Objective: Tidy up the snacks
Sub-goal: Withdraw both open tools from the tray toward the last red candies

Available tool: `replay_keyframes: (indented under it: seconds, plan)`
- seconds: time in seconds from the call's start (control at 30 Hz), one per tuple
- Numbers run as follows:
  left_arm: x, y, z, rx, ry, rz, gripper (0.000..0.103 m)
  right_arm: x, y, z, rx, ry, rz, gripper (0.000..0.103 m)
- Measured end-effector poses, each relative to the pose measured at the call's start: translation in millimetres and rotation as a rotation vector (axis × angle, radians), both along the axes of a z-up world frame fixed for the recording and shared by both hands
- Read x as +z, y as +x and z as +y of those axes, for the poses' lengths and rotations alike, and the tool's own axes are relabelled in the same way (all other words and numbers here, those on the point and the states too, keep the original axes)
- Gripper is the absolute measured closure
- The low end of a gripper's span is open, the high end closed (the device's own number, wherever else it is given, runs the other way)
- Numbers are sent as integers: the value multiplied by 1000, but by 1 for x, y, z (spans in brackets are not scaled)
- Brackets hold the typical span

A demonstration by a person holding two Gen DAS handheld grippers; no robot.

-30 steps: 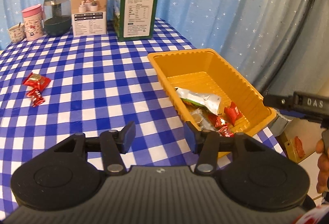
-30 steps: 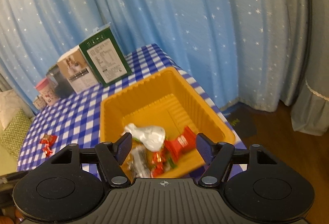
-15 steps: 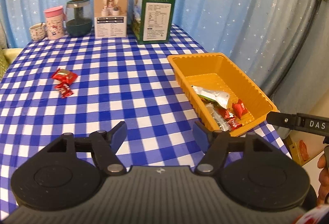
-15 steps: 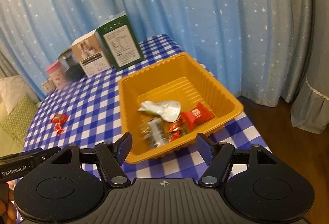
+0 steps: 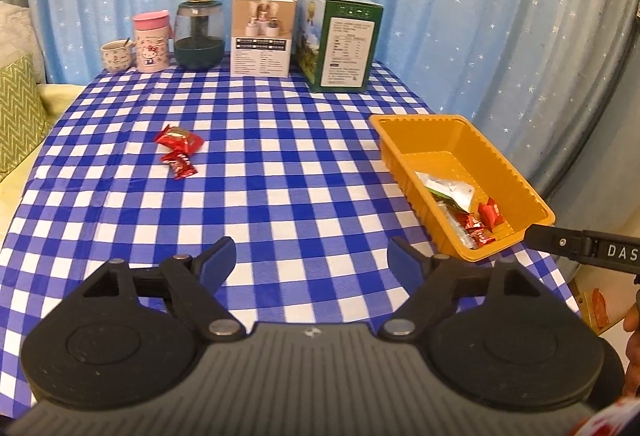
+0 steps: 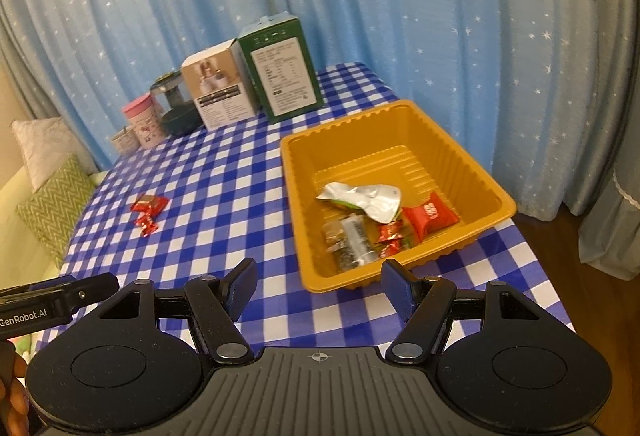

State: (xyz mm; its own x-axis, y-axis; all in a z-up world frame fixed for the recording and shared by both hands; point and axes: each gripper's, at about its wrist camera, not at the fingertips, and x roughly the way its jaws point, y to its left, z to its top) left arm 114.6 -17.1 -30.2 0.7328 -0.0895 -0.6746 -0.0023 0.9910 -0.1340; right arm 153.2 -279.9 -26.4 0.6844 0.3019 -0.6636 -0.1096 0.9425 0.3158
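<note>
My left gripper (image 5: 311, 259) and right gripper (image 6: 316, 283) both wide open, empty; orange tray (image 6: 494, 191) at my right gripper's one o'clock, two red snacks (image 5: 179, 151) loose on worktop (image 5: 280, 163).

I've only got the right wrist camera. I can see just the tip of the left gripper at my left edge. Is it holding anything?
Observer: No. The left wrist view shows the left gripper open, with nothing between its fingers.
Operator: What is in front of it?
Observer: Checked tablecloth right ahead; the larger loose red pack lies further on, to its left.
Operator: The small cup at the back is blurry for me. Anything in it?
Observer: Yes, a spoon handle sticks out of the small cup.
</note>
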Motion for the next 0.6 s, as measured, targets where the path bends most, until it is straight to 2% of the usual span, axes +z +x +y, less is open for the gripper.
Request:
replay_keyframes:
  seconds: [0.6]
  plan:
    - [9, 0, 68, 132, 4, -21, 16, 6, 10, 39, 89, -39, -21, 35]
